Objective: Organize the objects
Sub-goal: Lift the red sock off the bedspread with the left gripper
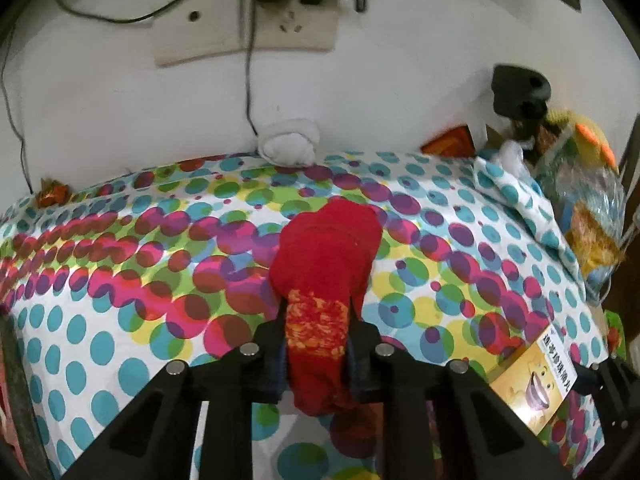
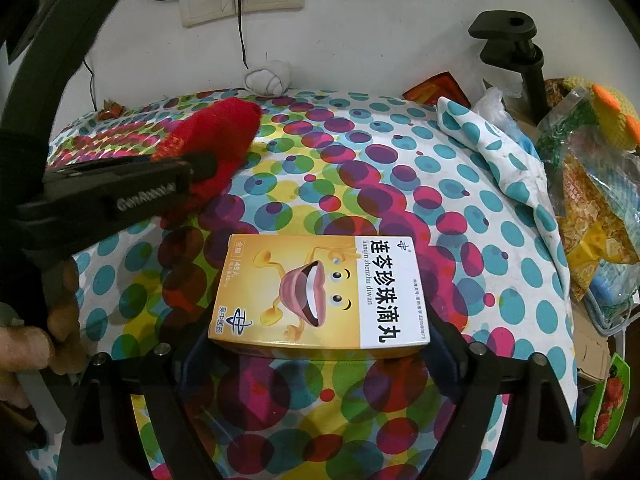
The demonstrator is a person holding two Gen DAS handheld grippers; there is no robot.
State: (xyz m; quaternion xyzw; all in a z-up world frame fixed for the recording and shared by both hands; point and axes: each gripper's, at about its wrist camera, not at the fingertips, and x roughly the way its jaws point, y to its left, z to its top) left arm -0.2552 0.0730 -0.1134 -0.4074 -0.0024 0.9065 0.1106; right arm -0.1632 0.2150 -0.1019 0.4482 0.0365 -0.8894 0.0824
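Note:
My left gripper [image 1: 316,320] is shut on a rolled red sock [image 1: 326,256] with an orange patterned band, held just above the dotted tablecloth [image 1: 120,280]. In the right wrist view the same sock [image 2: 218,136] and left gripper [image 2: 192,168] show at the left. My right gripper [image 2: 318,344] is shut on a yellow medicine box [image 2: 320,292] with a cartoon mouth, holding it by its sides over the cloth [image 2: 360,152]. The box also shows at the lower right of the left wrist view [image 1: 532,380].
A white rolled sock [image 1: 289,142] lies at the wall edge, also in the right wrist view [image 2: 267,76]. Snack bags and a yellow knitted toy [image 2: 592,152] pile at the right beside a black clamp stand [image 2: 516,48]. Wall sockets with cables [image 1: 256,28] sit behind.

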